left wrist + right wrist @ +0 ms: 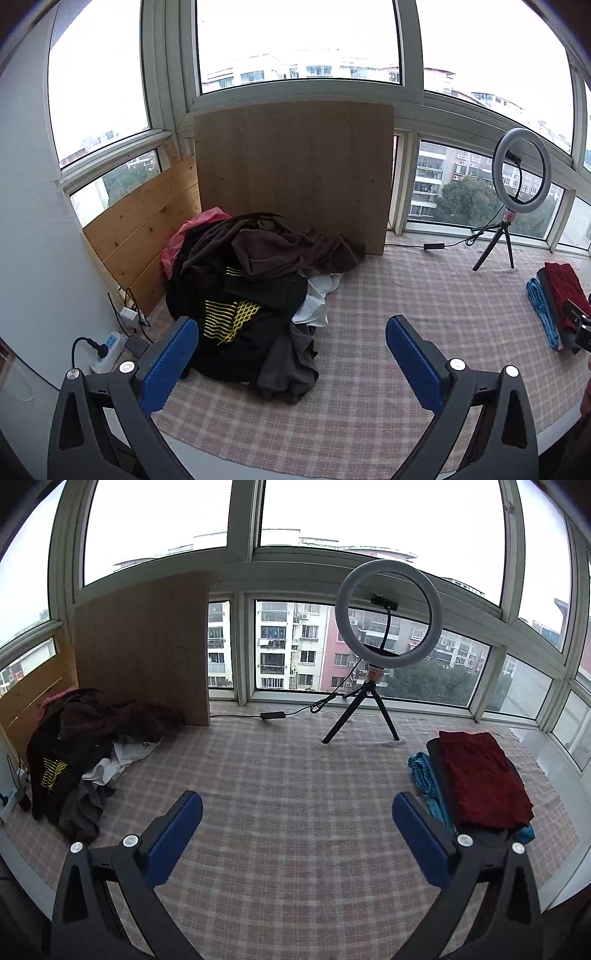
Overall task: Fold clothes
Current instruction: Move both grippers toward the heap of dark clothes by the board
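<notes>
The left gripper [291,354] hangs above the checked cloth [388,332] with its blue-padded jaws spread wide and nothing between them. Its left pad sits just in front of the heap of unfolded clothes [255,291], which fills the 9 to 11 o'clock part of its view. That aim suggests the heap is the source and the next garment comes from there. On top of the heap lies a dark brown garment [280,247]; below it is a black shirt with a yellow line print [229,317], a white piece [317,299] pokes out at the right edge, and a pink one [188,236] shows at the back.

The right gripper [297,830] also stands apart and empty, pointing across the bare middle of the cloth. This open stretch between the two lots of clothing is likely kept free as the folding area.

At 3 o'clock in the right wrist view sits the folded stack [476,786]: a dark red piece on top, a grey layer under it, and a blue knit at the bottom left edge. It lies well apart from the heap, so done and undone stay separate.

No basket or bin is in view; both lots rest straight on the cloth. At 12 o'clock a ring light on a tripod [388,627] stands by the window, and a wooden board [295,177] leans upright behind the heap.
</notes>
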The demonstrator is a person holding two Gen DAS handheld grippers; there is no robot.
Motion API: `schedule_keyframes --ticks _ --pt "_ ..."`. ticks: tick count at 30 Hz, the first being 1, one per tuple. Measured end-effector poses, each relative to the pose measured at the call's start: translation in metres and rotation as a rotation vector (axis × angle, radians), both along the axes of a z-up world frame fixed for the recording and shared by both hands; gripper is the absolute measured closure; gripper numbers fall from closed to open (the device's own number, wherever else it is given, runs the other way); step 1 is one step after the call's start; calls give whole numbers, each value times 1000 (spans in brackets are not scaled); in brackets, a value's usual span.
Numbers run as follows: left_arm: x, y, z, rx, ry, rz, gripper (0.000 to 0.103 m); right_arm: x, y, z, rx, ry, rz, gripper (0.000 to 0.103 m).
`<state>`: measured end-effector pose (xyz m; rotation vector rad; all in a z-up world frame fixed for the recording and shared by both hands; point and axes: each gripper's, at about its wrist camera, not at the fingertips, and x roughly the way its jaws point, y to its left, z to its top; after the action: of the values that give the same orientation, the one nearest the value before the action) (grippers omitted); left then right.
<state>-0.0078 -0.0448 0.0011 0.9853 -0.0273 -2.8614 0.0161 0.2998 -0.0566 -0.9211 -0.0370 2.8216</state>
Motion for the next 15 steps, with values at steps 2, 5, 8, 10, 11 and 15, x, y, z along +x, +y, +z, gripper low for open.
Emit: schedule_keyframes --ticks 2,5,8,10,11,15 --pt "-2 -8 1 -5 4 14 1 -7 -13 -3 3 -3 20 0" --pt "-7 -22 2 -13 10 36 1 -21 -25 0 0 -3 53 0" --pt "-11 -36 4 -19 18 58 1 -35 -41 1 -9 -3 86 0" --pt "-15 -45 6 -24 24 71 1 -44 -53 0 -11 0 104 0" --pt "-17 -50 7 -23 29 77 1 -48 -60 1 -8 1 112 0" --pt "-23 -68 10 -23 44 105 1 -64 -81 5 -1 6 147 0"
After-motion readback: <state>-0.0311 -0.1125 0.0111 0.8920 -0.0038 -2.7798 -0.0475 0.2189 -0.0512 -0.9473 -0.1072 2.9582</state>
